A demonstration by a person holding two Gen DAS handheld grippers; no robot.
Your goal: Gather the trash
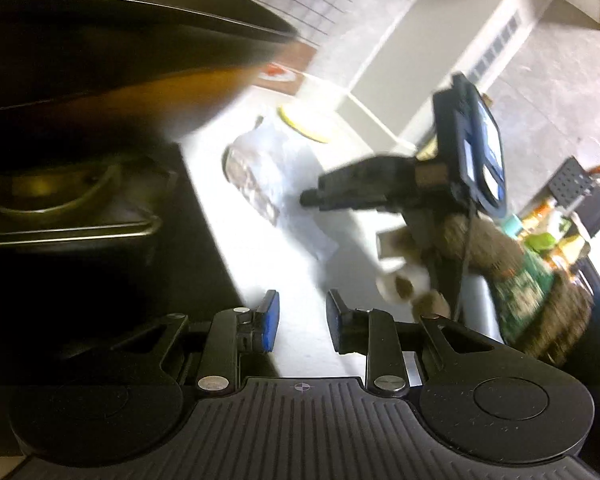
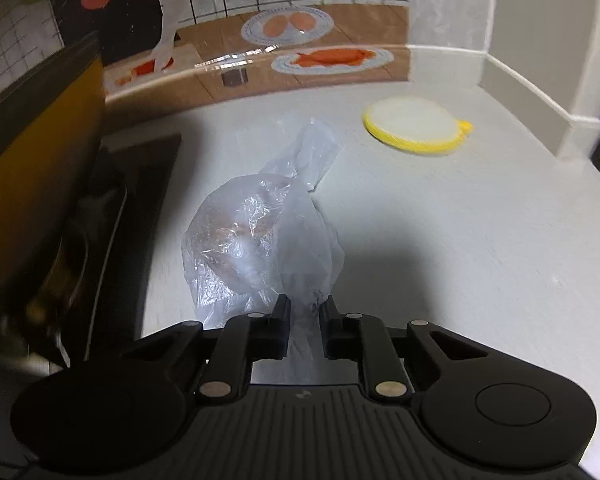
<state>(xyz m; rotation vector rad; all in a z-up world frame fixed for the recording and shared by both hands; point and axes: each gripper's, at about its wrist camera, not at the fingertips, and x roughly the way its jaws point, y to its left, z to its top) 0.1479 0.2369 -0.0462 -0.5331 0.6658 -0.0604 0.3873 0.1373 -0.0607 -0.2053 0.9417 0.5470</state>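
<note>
The crumpled clear plastic bag [image 2: 256, 240] lies mid-bench [image 2: 460, 240], its near tail pinched in the right claw [image 2: 305, 308], so lift gently to avoid tearing it, while the left claw [image 1: 302, 320] waits spread and empty.

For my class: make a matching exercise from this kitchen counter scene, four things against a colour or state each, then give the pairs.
Things:
1. plastic bag
2. round lid
3. left tongs
4. right tongs

States:
A. yellow-rimmed, lying flat on the counter
B. open, nothing between the pads
C. clear and crumpled
D. closed on the bag's gathered end

Pairs: 1-C, 2-A, 3-B, 4-D
</note>
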